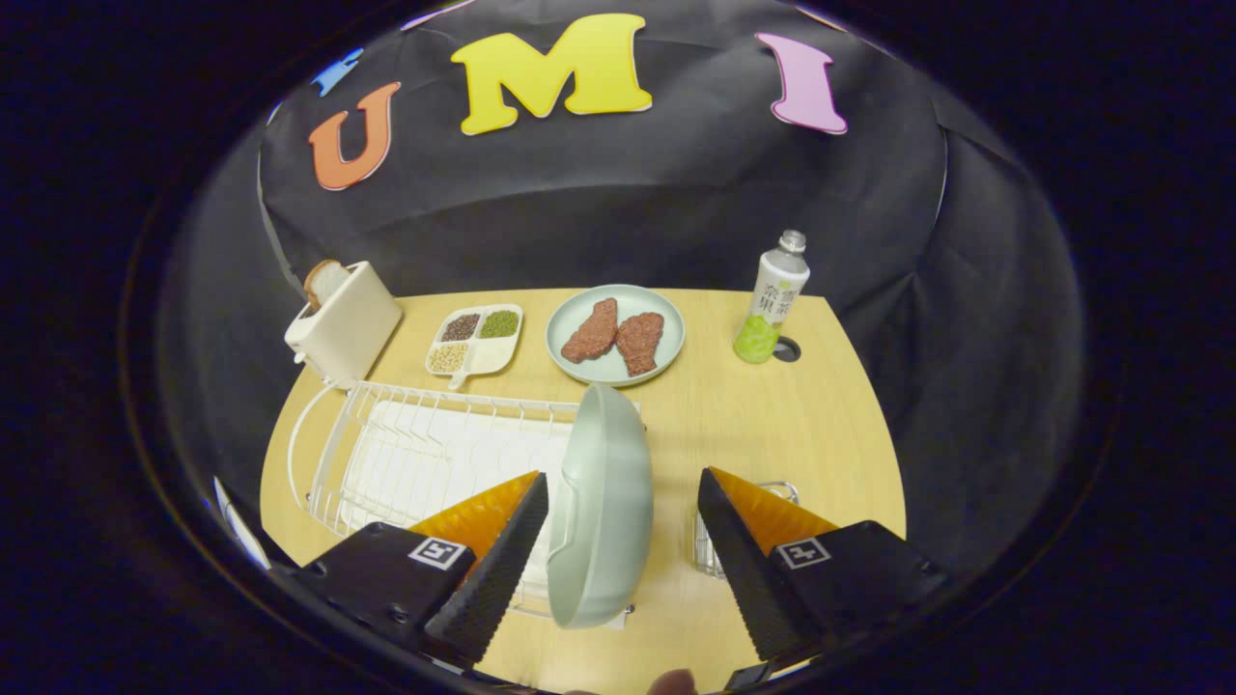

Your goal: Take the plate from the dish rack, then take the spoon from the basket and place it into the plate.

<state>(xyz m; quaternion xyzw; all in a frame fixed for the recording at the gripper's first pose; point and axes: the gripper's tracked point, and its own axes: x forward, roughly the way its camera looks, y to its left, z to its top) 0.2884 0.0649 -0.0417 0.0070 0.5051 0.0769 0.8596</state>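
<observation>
A pale green plate [603, 507] stands on edge at the right end of the white wire dish rack [406, 454]. It sits between my fingers, close beside the left finger [497, 569] and well apart from the right finger [748, 569]. My gripper [618, 555] is open around the plate, not pressing on it. A small wire basket [710, 550] sits on the table by the right finger, mostly hidden behind it; I cannot make out the spoon.
Beyond the rack on the wooden table [772, 425] are a white toaster [343, 323] with bread, a divided dish [475, 340] of beans, a green plate [615, 334] with two meat patties, and a bottle [772, 299] by a table hole.
</observation>
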